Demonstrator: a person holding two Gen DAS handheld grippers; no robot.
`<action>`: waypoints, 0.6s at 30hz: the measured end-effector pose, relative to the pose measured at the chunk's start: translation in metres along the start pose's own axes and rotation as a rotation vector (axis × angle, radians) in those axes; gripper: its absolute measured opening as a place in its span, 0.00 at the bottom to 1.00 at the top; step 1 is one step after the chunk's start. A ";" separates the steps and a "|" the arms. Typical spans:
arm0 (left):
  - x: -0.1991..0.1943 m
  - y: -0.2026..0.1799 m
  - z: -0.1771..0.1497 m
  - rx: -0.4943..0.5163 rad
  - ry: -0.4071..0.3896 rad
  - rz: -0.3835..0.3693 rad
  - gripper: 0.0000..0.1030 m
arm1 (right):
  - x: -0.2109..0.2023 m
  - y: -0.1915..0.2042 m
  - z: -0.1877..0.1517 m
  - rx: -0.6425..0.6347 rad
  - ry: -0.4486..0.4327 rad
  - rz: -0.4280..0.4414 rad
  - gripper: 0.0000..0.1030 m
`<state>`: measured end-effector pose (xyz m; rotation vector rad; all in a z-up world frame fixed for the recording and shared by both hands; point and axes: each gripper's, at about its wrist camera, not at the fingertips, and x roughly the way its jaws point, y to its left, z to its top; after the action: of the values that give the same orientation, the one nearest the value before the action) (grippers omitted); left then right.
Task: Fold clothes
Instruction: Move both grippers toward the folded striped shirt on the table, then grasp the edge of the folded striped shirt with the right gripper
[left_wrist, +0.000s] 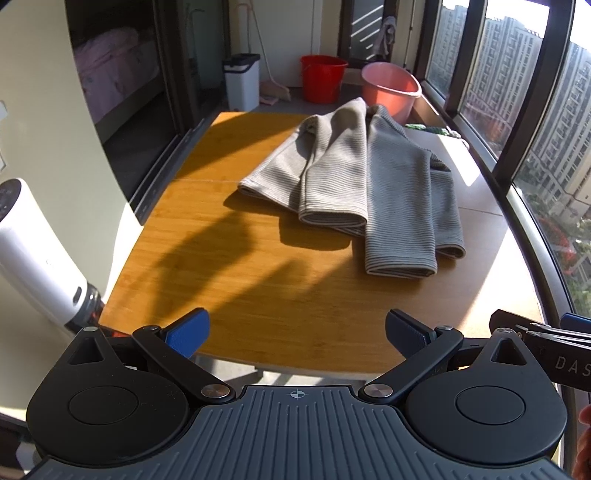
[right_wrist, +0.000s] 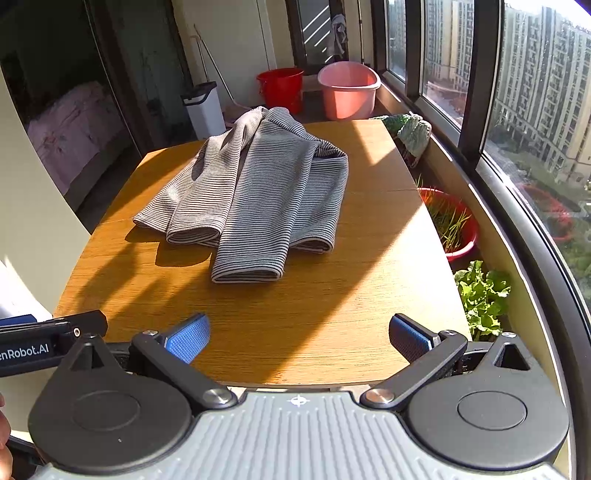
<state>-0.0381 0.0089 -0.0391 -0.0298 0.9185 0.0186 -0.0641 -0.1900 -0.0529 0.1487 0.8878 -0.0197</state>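
A grey striped garment (left_wrist: 369, 184) lies on the wooden table (left_wrist: 258, 277), its sleeves folded over the body and pointing toward me. It also shows in the right wrist view (right_wrist: 266, 192). My left gripper (left_wrist: 297, 334) is open and empty, held above the table's near edge, well short of the garment. My right gripper (right_wrist: 299, 338) is open and empty too, above the near edge. Each gripper shows at the side of the other's view.
A red bucket (left_wrist: 323, 77), a pink basin (left_wrist: 391, 90) and a white bin (left_wrist: 242, 81) stand on the floor beyond the table. Windows run along the right. Potted plants (right_wrist: 480, 295) sit by the table's right edge. A white cylinder (left_wrist: 33, 251) stands at left.
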 end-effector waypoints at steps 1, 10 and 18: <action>0.001 0.001 0.001 -0.002 0.001 -0.001 1.00 | 0.000 0.001 0.000 -0.002 0.000 -0.001 1.00; 0.009 0.002 0.006 0.027 0.001 -0.006 1.00 | 0.009 0.007 0.002 -0.003 0.008 -0.020 1.00; 0.026 0.009 0.014 0.030 0.026 -0.025 1.00 | 0.025 0.014 0.009 0.007 0.027 -0.044 1.00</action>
<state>-0.0115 0.0186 -0.0520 -0.0133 0.9437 -0.0187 -0.0401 -0.1759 -0.0653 0.1357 0.9184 -0.0621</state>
